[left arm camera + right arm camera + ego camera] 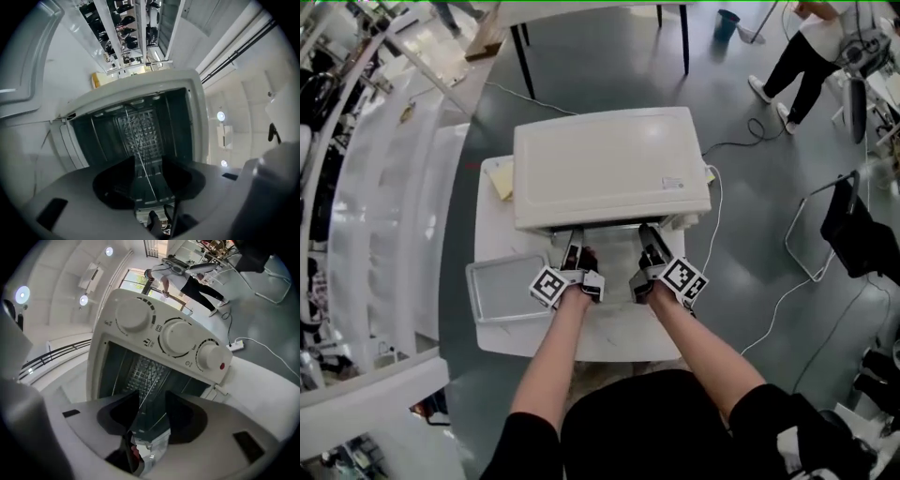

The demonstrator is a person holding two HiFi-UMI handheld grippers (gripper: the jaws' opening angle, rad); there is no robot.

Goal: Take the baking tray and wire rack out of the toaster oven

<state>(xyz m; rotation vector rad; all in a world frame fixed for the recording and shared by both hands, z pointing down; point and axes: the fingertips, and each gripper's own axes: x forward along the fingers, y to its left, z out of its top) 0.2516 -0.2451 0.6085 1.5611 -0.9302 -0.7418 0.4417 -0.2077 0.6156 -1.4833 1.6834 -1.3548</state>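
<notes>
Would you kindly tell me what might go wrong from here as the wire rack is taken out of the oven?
1. The left gripper and right gripper are open, with the thin wire rack showing between their jaws. If they grip it unevenly, it may tilt or slip.
2. The baking tray lies at the left edge of the table, close to the left arm. A swing that way might push it off.
</notes>
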